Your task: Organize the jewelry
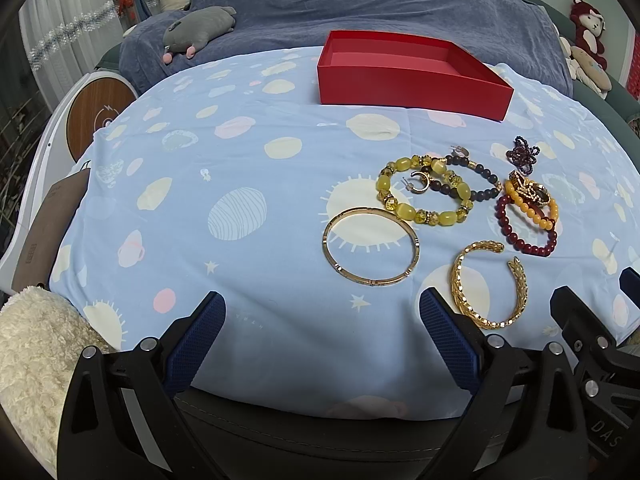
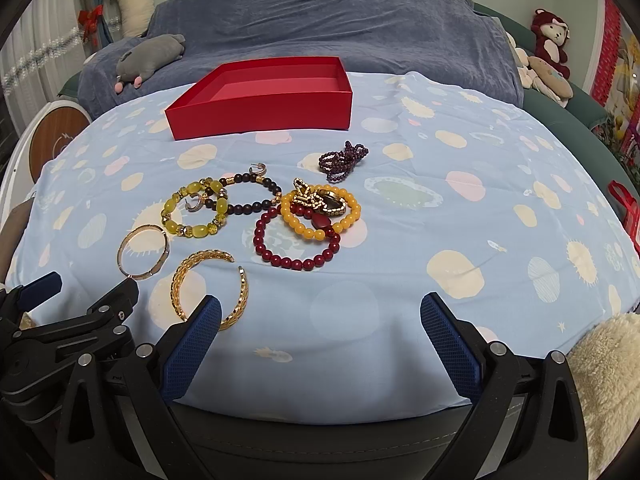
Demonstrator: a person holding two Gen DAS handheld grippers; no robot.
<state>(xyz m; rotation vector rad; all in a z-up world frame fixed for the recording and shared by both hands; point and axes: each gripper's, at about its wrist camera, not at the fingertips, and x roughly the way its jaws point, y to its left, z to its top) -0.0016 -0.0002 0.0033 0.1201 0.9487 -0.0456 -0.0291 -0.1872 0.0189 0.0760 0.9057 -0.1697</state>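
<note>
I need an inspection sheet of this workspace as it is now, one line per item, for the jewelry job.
Surface: light blue patterned cloth, a few wrinkles.
Job's things: red box, open, nothing seen inside; plain gold bangle; open gold cuff; yellow bead bracelet overlapping a dark bead bracelet; dark red bead bracelet under an orange bead bracelet; purple bead bundle; two small hoop earrings.
Clutter: nothing seen.
Grippers: left tool open, holding nothing; right tool open, holding nothing.
Cables: nothing seen.
Surroundings: grey plush toy, blue blanket.
</note>
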